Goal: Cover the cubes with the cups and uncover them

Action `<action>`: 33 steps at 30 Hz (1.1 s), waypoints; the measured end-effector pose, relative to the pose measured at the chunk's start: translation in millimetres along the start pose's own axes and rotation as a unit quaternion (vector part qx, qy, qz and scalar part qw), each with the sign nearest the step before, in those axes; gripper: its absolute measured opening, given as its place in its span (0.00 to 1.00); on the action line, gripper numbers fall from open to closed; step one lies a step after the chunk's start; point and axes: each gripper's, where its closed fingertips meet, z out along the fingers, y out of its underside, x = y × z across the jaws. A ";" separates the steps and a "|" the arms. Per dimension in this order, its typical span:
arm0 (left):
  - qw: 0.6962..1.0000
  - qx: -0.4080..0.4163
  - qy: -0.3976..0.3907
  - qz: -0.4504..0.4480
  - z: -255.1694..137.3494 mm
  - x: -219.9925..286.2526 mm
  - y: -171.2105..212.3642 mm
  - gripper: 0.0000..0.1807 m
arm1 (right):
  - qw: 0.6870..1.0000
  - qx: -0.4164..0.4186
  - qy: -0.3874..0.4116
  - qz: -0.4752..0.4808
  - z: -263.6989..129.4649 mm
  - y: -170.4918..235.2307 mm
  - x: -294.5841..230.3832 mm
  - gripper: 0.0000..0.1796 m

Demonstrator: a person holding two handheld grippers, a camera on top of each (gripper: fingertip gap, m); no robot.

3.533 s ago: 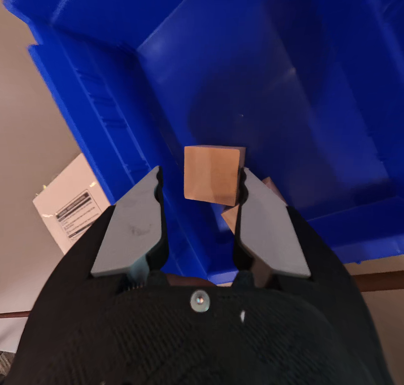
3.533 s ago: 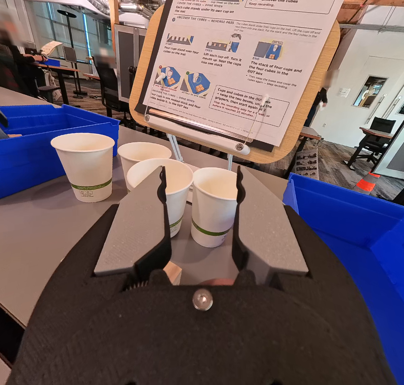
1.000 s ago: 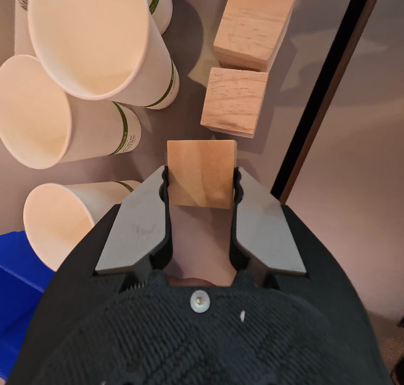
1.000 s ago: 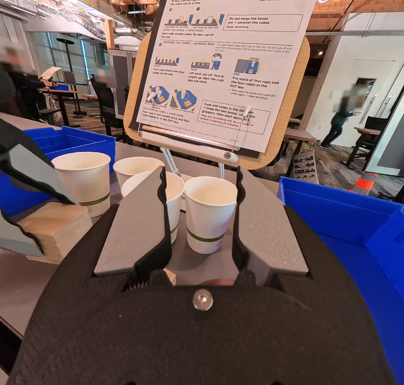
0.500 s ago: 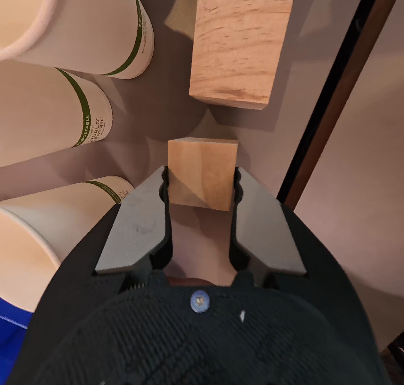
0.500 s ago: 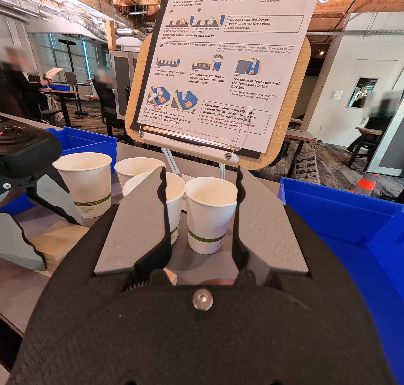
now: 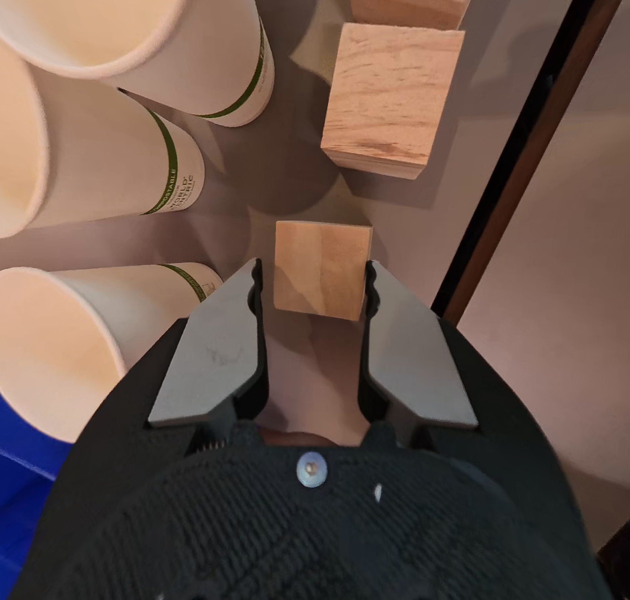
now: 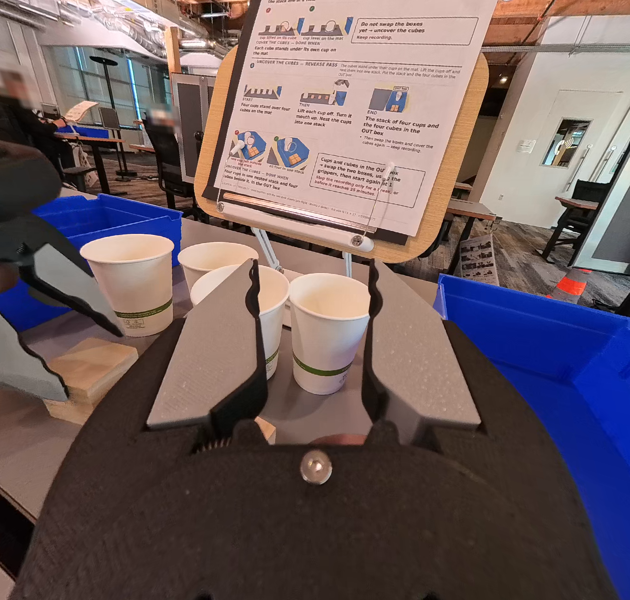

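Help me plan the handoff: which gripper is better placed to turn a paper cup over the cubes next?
Right, probably. The right gripper is open, empty and facing the upright paper cups; the left gripper straddles a wooden cube on the mat.

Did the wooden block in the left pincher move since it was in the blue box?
Yes. The wooden cube left the blue bin and now sits low on the grey mat, beside the white paper cups.

The right gripper [image 8: 312, 297] is open and holds nothing. Behind it four paper cups [image 8: 134, 283] stand mouth up on the grey table [image 8: 41, 447]. At the left, the left gripper [image 8: 47, 338] is over a wooden cube [image 8: 92, 365]. A blue bin [image 8: 545, 338] is at the right.
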 end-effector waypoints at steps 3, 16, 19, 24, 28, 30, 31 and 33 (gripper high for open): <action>1.000 0.011 -0.004 -0.004 -7.8 -0.3 -0.8 0.33 | 1.000 0.000 0.000 -0.001 -0.1 -0.2 -0.4 0.35; 0.995 0.078 -0.028 -0.054 -49.9 -11.0 9.8 0.33 | 1.000 -0.001 -0.002 0.000 0.5 0.7 -1.3 0.35; 0.992 0.097 -0.041 -0.069 -65.9 -18.3 15.3 0.33 | 1.000 -0.002 -0.001 0.000 0.5 0.9 -0.9 0.35; 0.984 0.117 -0.088 -0.100 -95.3 -40.0 35.5 0.33 | 1.000 -0.002 -0.001 0.000 0.5 0.9 -1.0 0.35; 0.977 0.119 -0.115 -0.135 -119.2 -57.9 62.1 0.33 | 1.000 -0.001 -0.001 -0.001 0.3 0.6 -1.6 0.35; 0.973 0.114 -0.128 -0.154 -132.0 -67.9 79.4 0.33 | 1.000 -0.001 -0.001 0.000 0.3 1.0 -1.0 0.35; 0.970 0.108 -0.141 -0.165 -138.4 -75.0 90.2 0.33 | 1.000 -0.002 0.000 0.001 0.3 1.1 -0.7 0.35; 0.963 0.098 -0.154 -0.197 -148.9 -86.7 113.2 0.33 | 1.000 -0.001 -0.001 0.002 0.1 0.6 -0.5 0.35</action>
